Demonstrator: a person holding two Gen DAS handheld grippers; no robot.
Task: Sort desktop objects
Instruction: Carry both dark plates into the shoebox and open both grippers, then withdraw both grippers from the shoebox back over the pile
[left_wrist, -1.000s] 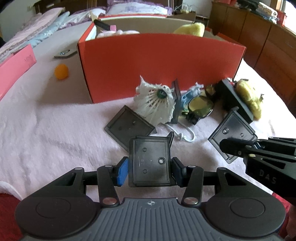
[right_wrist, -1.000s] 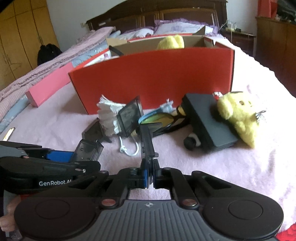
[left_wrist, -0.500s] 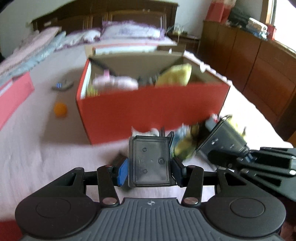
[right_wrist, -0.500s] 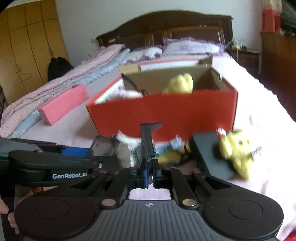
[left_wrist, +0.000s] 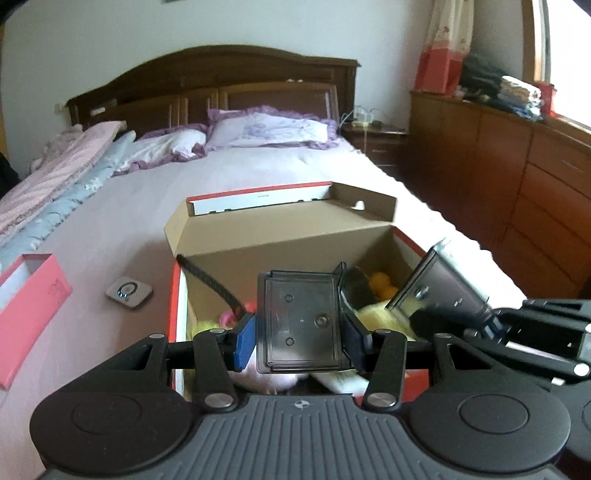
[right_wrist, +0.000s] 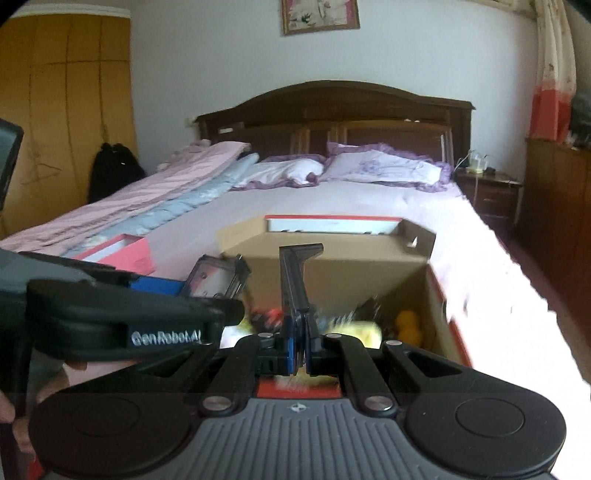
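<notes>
The dark clear plastic plate (left_wrist: 300, 325) sits flat-on to the left wrist camera, its long axis running up and away toward the far headboard (left_wrist: 214, 88), pinched by its 2 side edges between the blue pads of the left tool (left_wrist: 300, 338), which grips it. It hangs above the near end of the open red box (left_wrist: 177, 314). A second dark plate (right_wrist: 295, 280) is held edge-on in the right tool (right_wrist: 300, 347), whose pads are closed on its lower end; it stands nearly upright, with a short lip at the top pointing right. In the left wrist view this same plate (left_wrist: 439, 291) shows its broad face, tilted, over the right side of the box.

Inside the box lie a yellow plush toy (left_wrist: 380, 314), an orange ball (left_wrist: 384, 284) and a black strap (left_wrist: 210, 282). The box rests on the bed (left_wrist: 147, 199). To its left lie a small white square device (left_wrist: 128, 293) and a pink box (left_wrist: 33, 306).
</notes>
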